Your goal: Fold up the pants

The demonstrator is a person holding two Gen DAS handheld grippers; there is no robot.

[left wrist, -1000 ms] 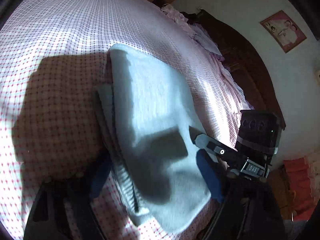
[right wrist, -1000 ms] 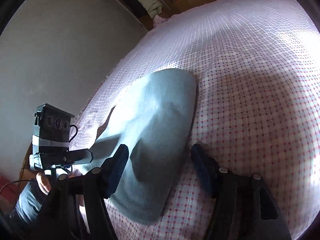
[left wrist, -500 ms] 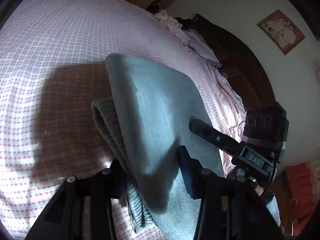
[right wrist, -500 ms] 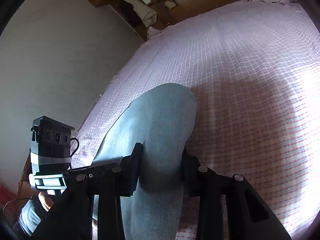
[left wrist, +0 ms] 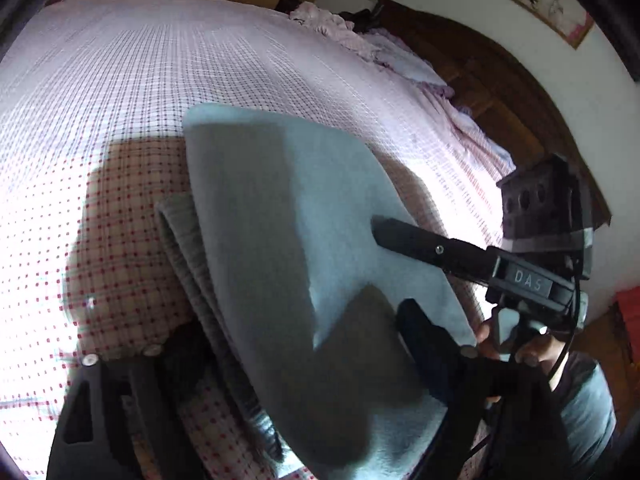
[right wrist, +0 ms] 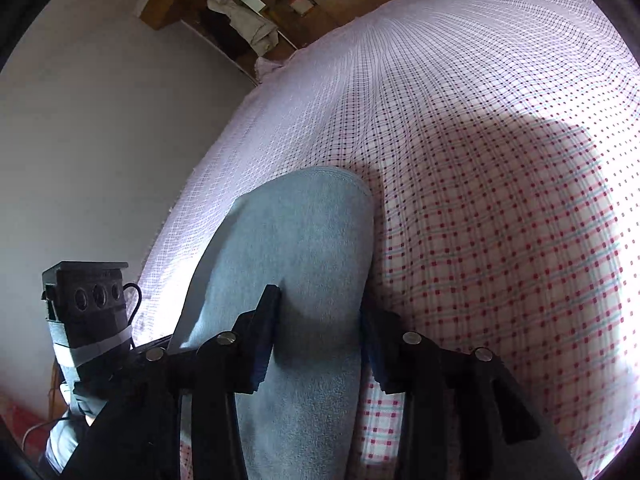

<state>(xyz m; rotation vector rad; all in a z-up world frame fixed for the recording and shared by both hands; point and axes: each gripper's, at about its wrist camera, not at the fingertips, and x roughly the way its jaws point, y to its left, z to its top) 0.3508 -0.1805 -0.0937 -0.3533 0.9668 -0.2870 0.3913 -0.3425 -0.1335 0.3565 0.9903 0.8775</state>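
My left gripper (left wrist: 292, 364) has its jaws spread wide, having just been opening; the folded light-blue pants (left wrist: 288, 232) lie between its fingers, and I see neither pad pressing on the cloth. The pants rest on the checked bedsheet (left wrist: 120, 88), running from about six o'clock up to twelve in the left wrist view, with a grey ribbed waistband (left wrist: 192, 264) showing along their nine o'clock edge.

My right gripper (right wrist: 320, 332) straddles the near end of the same pants (right wrist: 304, 240). Its jaws stand partly apart and have eased open a little just now; the left finger touches the cloth, but whether the pads squeeze it I cannot tell.

In the left wrist view the right gripper (left wrist: 380, 232) reaches in from three o'clock, its finger lying over the fabric. A hand (left wrist: 532, 344) grips its handle at four o'clock.
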